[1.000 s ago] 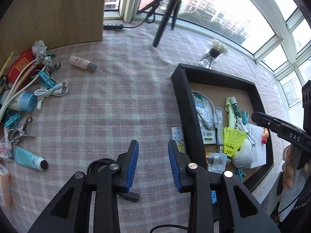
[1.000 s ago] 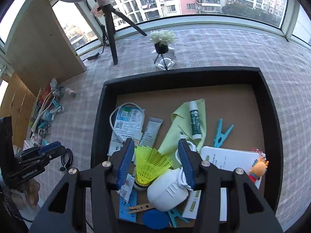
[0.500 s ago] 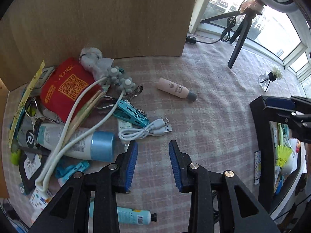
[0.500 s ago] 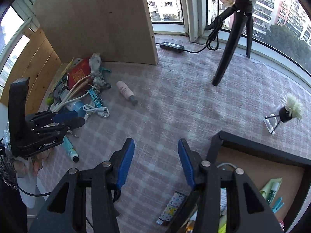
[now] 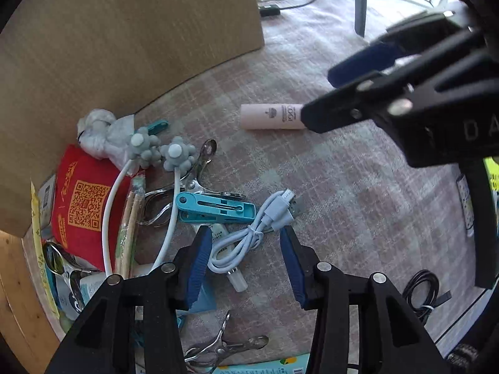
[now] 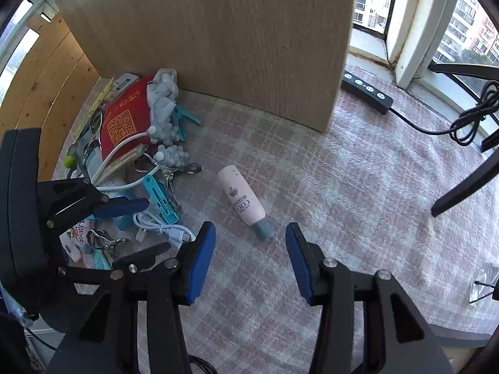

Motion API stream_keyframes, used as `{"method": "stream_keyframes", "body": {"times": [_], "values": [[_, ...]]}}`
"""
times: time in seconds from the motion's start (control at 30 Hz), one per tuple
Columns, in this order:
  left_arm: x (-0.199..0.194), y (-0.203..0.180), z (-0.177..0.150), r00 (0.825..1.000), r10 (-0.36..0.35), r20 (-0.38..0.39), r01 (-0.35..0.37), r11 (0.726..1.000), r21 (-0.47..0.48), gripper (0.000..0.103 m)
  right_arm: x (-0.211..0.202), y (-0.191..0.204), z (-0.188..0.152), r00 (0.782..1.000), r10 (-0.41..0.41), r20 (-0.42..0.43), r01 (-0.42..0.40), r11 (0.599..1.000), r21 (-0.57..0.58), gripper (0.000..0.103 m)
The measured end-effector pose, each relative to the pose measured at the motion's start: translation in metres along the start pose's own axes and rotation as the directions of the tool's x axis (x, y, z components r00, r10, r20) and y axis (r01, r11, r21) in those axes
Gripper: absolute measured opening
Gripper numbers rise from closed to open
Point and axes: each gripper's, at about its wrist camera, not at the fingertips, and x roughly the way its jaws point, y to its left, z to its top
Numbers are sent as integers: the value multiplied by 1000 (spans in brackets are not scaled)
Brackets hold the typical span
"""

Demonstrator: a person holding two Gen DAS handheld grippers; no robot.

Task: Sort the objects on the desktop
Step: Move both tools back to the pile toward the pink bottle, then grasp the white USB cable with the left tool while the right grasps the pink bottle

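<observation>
Two grippers hang over a counter [image 6: 358, 168] covered with a pink checked cloth, both pointing steeply down. The left gripper [image 5: 246, 258] has just been spreading its jaws, which now stand released on either side of a coiled white cable [image 5: 249, 233]; the blue pads do not press on it. The cable lies on the cloth at the near edge of a heap of small things, and its plug ends point toward the open counter. Just beside it lies a teal clothes peg [image 5: 215, 208], touching a steel clip [image 5: 187, 184]. Behind them are two grey knobbly balls [image 5: 162, 152] on white stalks, a red packet [image 5: 81, 205] with a square code, and a knotted grey cloth [image 5: 99, 131] against a brown board [image 5: 124, 37] that stands upright. A second steel clip [image 5: 224, 346] lies close under the left gripper.

The right gripper [image 6: 249, 255] also has its jaws released, with nothing between them. It hovers above a pink bottle [image 6: 240, 199] with a grey cap, which lies on its side apart from the heap, cap toward the gripper. In the right wrist view the left gripper [image 6: 143, 224] shows at the left edge, over the cable [image 6: 162, 227]. A black power strip [image 6: 368, 90] lies by the window, and a black coiled cord [image 5: 421, 293] rests on the cloth near the left gripper.
</observation>
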Motion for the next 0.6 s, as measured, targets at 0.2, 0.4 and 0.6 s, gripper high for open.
{"method": "stream_keyframes", "body": {"times": [0.2, 0.4, 0.6], "values": [[7, 5, -2, 999, -38, -1, 38, 998, -43, 43, 14, 0, 7, 1000, -15, -14, 15, 1000, -2, 46], [2, -4, -10, 996, -87, 1, 87, 994, -61, 29, 21, -5, 4, 999, -28, -31, 28, 1000, 5, 42], [4, -14, -7, 993, -117, 15, 118, 986, -120, 26, 28, -6, 1, 999, -30, -46, 31, 1000, 6, 35]]}}
